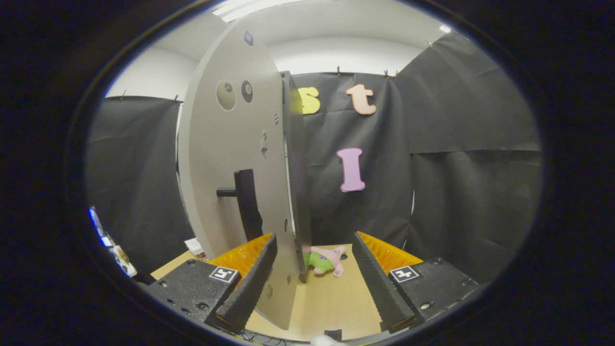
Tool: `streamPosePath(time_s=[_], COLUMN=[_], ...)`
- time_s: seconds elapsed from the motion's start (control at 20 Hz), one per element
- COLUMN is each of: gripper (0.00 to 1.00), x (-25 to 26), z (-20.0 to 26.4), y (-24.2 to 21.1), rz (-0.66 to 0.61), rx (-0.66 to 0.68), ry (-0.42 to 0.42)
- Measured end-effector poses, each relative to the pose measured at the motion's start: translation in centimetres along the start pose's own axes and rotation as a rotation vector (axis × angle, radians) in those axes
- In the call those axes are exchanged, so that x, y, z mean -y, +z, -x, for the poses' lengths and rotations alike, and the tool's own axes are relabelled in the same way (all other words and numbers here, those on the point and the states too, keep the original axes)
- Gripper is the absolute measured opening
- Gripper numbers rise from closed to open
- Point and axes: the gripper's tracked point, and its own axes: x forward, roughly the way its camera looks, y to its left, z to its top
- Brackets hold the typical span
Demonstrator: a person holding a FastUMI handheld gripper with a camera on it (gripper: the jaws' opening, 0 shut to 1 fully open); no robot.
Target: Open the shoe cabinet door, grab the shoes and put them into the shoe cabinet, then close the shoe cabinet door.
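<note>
Tongs (314, 281) agape astride cabinet door (235, 158)

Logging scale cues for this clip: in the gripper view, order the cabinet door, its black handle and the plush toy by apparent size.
1. Cabinet door, largest by far, though it stands nearest, edge-on between the open tongs.
2. Black handle.
3. Plush toy, which lies farther off on the wooden table, so true size is unsure.

Tool (314, 278) fingers wide apart
</note>
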Motion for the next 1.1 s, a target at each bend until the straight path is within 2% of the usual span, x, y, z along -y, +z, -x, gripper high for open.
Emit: streamPosePath(time_s=[0.1,0.2,0.4,0.85,1.05,1.1], gripper=[0.99,0.96,0.95,0.96,0.98,0.98], x=[-1.0,-1.2,-2.9,-13.5,-18.9,-21.6], z=[-0.1,0.0,0.4,-0.7,-3.1,-7.7], y=[-0.4,-0.3,-0.4,-1.4,-1.7,-2.2], rz=[0.005,0.02,0.008,0.001,0.005,-0.003], rx=[-0.018,-0.024,-0.021,-0.01,-0.004,0.004], ry=[0.016,-0.002,-0.041,-0.038,-0.02,-0.017])
